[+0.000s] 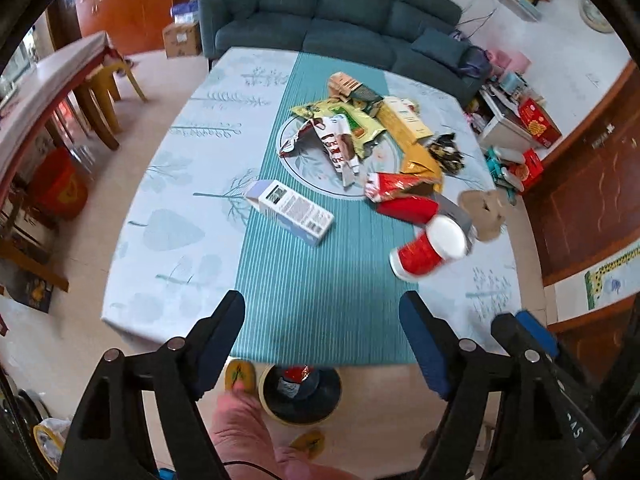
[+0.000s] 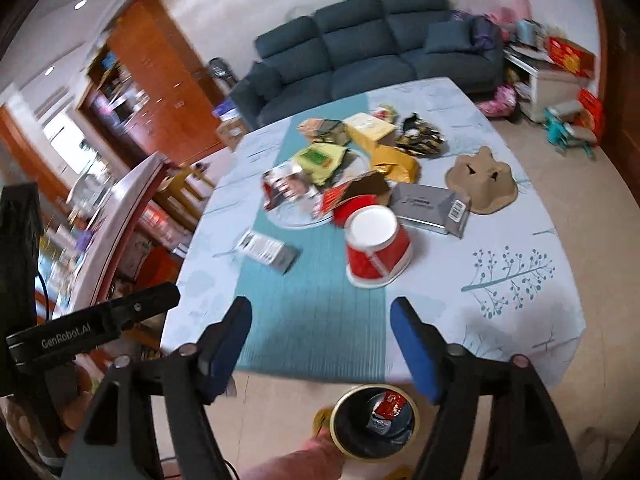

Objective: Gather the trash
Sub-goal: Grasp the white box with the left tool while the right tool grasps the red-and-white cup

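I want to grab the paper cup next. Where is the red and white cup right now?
The red and white cup lies tipped on its side on the table, right of the teal runner, just in front of the grey packet in the right wrist view.

Near table edge (image 1: 168,280) bare, open striped runner (image 1: 312,292) — overturned red cup (image 1: 428,250), wrapper heap (image 1: 360,136) beyond

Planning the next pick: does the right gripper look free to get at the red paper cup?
Probably yes. The right gripper is open and empty, and the red paper cup lies on its side ahead of it with only bare tablecloth between.
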Motion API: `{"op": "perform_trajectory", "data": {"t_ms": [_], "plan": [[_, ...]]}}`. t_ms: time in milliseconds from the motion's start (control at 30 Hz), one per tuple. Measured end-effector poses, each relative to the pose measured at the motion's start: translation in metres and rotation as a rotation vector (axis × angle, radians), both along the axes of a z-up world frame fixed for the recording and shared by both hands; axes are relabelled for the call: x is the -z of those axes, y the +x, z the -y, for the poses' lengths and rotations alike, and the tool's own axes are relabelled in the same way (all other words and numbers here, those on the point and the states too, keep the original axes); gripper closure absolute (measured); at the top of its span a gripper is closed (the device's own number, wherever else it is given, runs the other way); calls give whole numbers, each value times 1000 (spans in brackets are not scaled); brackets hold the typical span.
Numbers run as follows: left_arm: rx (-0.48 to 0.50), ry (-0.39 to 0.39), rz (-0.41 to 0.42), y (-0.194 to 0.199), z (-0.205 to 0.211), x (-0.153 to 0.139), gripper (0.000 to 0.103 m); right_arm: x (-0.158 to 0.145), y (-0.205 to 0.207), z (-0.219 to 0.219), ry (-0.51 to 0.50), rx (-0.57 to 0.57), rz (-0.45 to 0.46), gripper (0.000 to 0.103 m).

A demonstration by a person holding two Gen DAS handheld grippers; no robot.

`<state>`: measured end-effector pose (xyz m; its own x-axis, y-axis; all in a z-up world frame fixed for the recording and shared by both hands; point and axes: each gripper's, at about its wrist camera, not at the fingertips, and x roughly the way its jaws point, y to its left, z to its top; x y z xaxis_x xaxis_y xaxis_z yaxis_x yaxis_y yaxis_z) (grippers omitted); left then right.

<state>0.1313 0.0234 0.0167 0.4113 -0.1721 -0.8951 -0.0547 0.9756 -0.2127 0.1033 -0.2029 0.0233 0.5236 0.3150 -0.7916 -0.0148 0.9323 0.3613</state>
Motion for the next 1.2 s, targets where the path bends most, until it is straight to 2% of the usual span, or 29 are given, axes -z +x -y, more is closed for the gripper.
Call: {"op": "perform_trajectory", "data": {"t_ms": [167,233,433,633,700,733,767,800,833,933,967,1033,1200], "plan": [[-61,-31,-103,63,-13,42,25,32,32,-5,-26,109,-49,29],[-86,-37,-162,89,-19,61,25,45,45,-10,-33,155,-70,25],[-205,-42,-292,137,-35,112,25,84,79,-25,-82,303,-120,24],[-271,-27,-323,160,-38,135,26,106,97,-28,-120,452,-152,24],[-259,-6,-337,165,-34,140,26,108,99,-29,-137,469,-161,24],[-248,-5,-346,166,-33,144,26,108,100,-29,-143,474,-164,27],[-240,-11,-351,168,-31,146,30,108,100,-29,-145,481,-166,33],[-230,-20,-352,168,-30,147,41,109,100,-28,-146,485,-167,49],[-217,-23,-358,169,-29,149,46,108,100,-27,-155,489,-171,49],[-174,-2,-363,165,-24,150,53,109,98,-24,-128,487,-180,49],[-151,2,-360,163,-21,150,59,108,97,-23,-121,482,-180,50],[-86,-3,-363,161,-17,150,65,107,93,-22,-107,461,-181,51],[72,6,-248,145,-8,136,68,100,84,-21,-56,390,-152,52]]}}
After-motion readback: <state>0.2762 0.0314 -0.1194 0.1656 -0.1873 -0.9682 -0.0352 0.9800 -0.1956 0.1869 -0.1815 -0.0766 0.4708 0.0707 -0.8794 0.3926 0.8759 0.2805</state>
